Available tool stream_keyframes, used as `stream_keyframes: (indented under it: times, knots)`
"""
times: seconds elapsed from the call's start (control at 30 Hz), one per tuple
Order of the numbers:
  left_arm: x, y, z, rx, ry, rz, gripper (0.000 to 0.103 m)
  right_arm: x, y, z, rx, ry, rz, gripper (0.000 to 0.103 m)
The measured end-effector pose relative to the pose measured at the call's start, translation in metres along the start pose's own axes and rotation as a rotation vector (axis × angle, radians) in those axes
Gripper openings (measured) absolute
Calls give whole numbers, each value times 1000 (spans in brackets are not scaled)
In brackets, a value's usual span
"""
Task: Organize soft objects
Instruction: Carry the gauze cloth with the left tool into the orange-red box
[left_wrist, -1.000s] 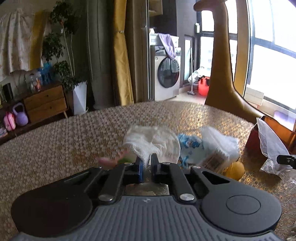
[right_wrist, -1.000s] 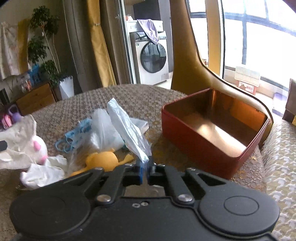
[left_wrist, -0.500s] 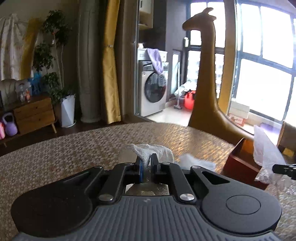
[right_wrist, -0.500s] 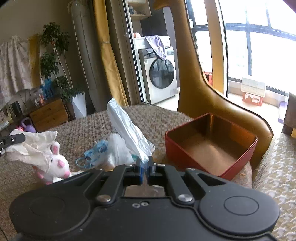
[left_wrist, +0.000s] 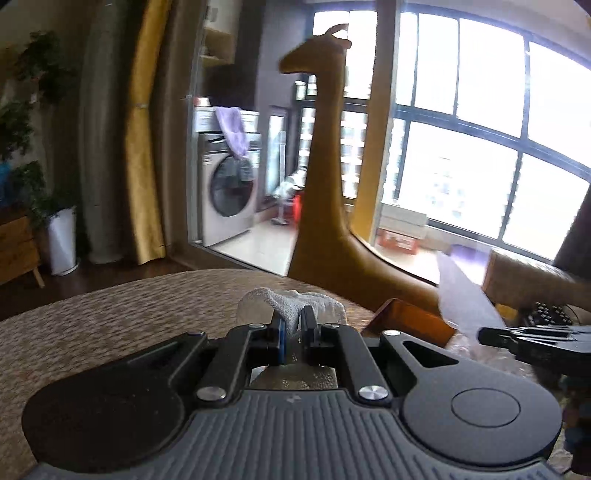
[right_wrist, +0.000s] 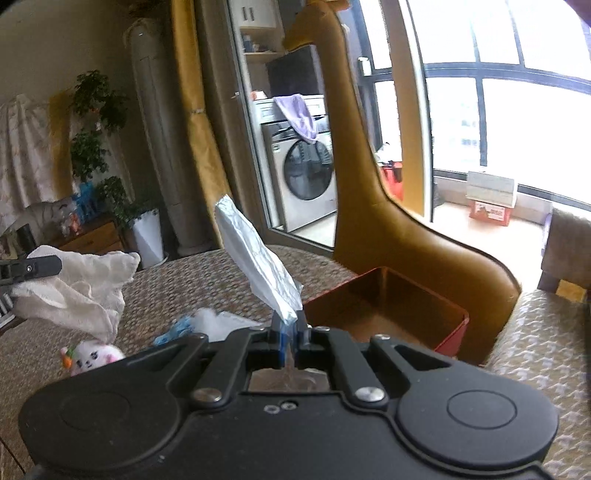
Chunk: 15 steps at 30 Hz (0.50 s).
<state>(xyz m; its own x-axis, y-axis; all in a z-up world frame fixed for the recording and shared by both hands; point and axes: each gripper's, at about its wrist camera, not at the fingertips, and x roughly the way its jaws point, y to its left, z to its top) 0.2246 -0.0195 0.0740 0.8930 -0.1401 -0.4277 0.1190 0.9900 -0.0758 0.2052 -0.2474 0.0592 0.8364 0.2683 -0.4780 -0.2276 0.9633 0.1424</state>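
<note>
My left gripper (left_wrist: 292, 325) is shut on a white towel (left_wrist: 295, 301) and holds it above the table. The towel also hangs at the left in the right wrist view (right_wrist: 77, 291). My right gripper (right_wrist: 291, 328) is shut on a clear plastic bag (right_wrist: 255, 258) that sticks up from it, left of the red box (right_wrist: 388, 310). The bag (left_wrist: 461, 299) and the box (left_wrist: 410, 321) also show at the right in the left wrist view. A white plush rabbit (right_wrist: 92, 358) and a blue-and-white packet (right_wrist: 192, 325) lie on the table.
The round table has a woven brown cover (left_wrist: 110, 325). A tall brown giraffe figure (right_wrist: 369, 184) stands behind the box. A patterned seat (right_wrist: 535, 369) is at the right. A washing machine (left_wrist: 229, 195) and plants are farther back.
Both grippers have risen from the table with their loads. The towel has come up off the plush rabbit, which now lies uncovered. The bag has moved up, nearer the red box.
</note>
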Motion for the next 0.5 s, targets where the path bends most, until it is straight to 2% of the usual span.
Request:
stream_keyframes:
  times: [0.3,0.5]
  knots:
    - [60,-68,0,38,54,-142,9,25,-40,3,32,31,-84,3]
    - [103,-96,0,34,112,-204,9,43,-62,3,60,49,-116,3]
